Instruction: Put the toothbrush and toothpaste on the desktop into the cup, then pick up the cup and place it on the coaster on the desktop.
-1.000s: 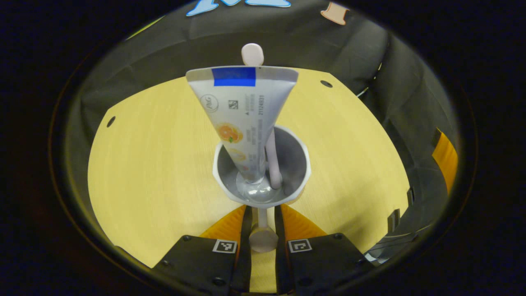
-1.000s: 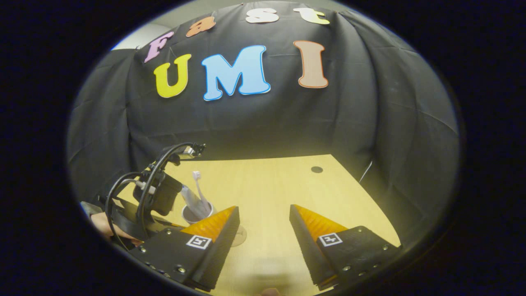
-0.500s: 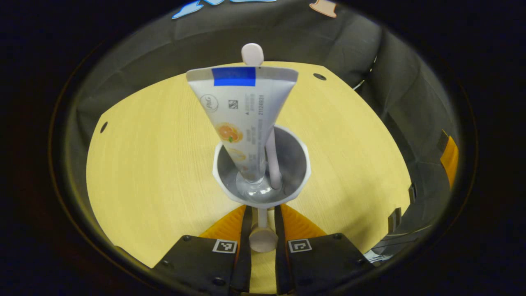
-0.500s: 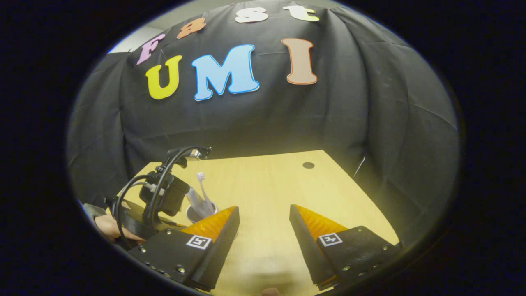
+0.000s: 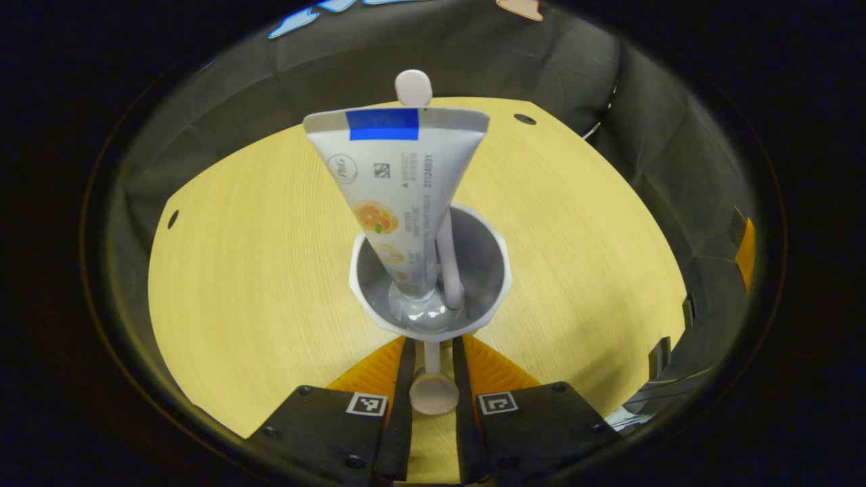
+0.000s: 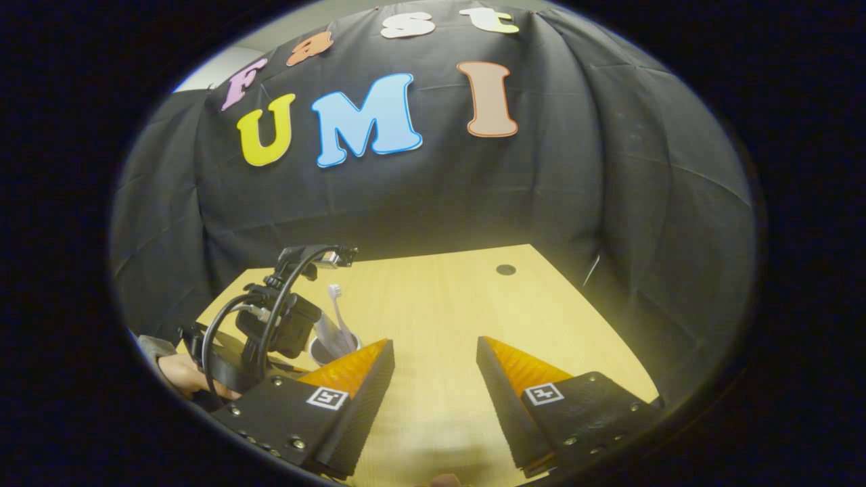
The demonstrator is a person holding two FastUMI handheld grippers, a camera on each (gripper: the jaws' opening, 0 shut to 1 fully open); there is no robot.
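Note:
A white cup [image 5: 497,270] with a grey inside holds the toothpaste tube [image 5: 399,182] cap-down and the pale toothbrush [image 5: 414,86] behind it, head up. My left gripper [image 5: 431,341] is shut on the cup's handle [image 5: 433,396], both fingers pressing its sides. In the right gripper view the same cup [image 6: 316,352] with the toothbrush [image 6: 336,297] sits at lower left, its base hidden behind my right gripper's left finger. My right gripper [image 6: 434,352] stands open over the table with nothing between its fingers.
The yellow wooden table [image 5: 257,257] has small dark holes near its far corners [image 5: 524,119] and ends at the black cloth wall. A hand [image 6: 183,375] holds the left gripper's body [image 6: 277,325] with looping cables.
The left gripper and cup have drifted right and slightly toward the right gripper. In the left gripper view the table has shifted; the grip on the handle is unchanged.

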